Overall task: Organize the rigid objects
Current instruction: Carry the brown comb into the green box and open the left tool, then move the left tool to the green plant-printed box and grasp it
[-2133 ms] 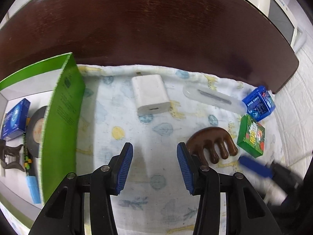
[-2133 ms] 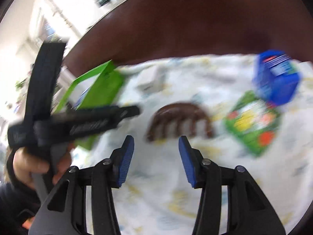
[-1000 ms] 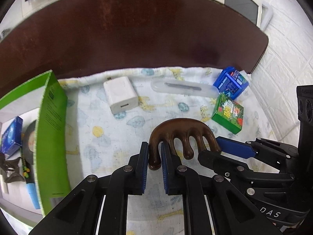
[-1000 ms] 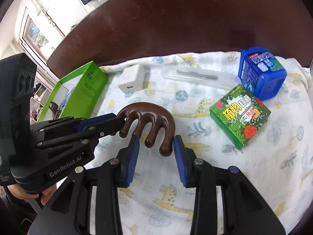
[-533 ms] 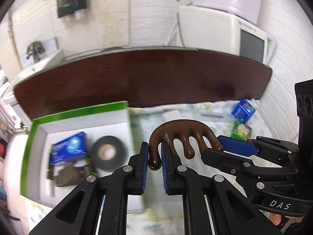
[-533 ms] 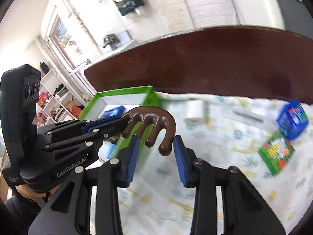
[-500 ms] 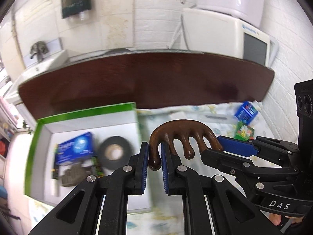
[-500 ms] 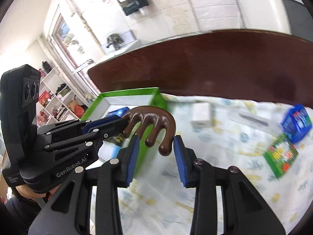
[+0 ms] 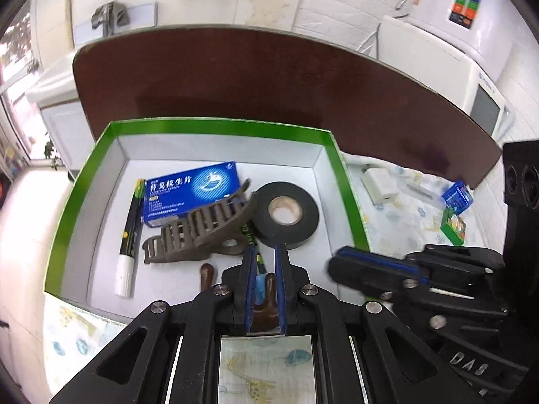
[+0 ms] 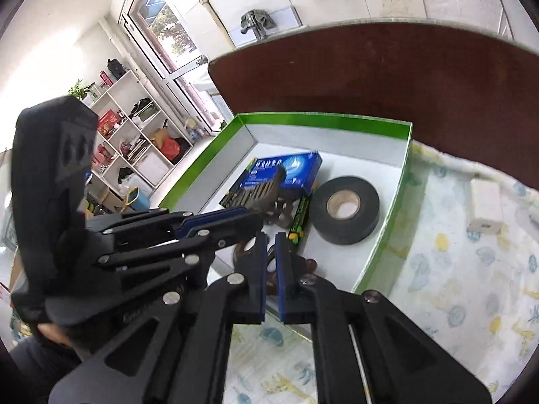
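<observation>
Your left tongs [image 9: 262, 256] sit low in the middle of the left wrist view. They have just been closing, and only a narrow slit is left between the blue pads. Your right tongs [image 10: 268, 240] have just been closing too, and their pads are almost together. Neither pair pinches anything that you can see.

The brown wooden comb [image 9: 206, 273] lies inside the green box [image 9: 219, 124], at its near edge. It is under both pairs of tongs. One tooth pokes out to the left of your left tongs, and more brown shows through the slit.

Higher in the frame, the box also holds:
- a roll of black tape [image 9: 308, 217]
- a grey hair claw [image 9: 202, 232], leaning on a blue carton [image 9: 192, 195]
- a dark marker [image 9: 129, 235] with a white end, along the left wall

On the right of the frame, the printed cloth [image 9: 397, 222] covers the dark table [image 9: 269, 77]. A white charger [image 9: 379, 185] lies there, with a small blue box [image 9: 457, 197] and a small green box [image 9: 454, 227] further right.
</observation>
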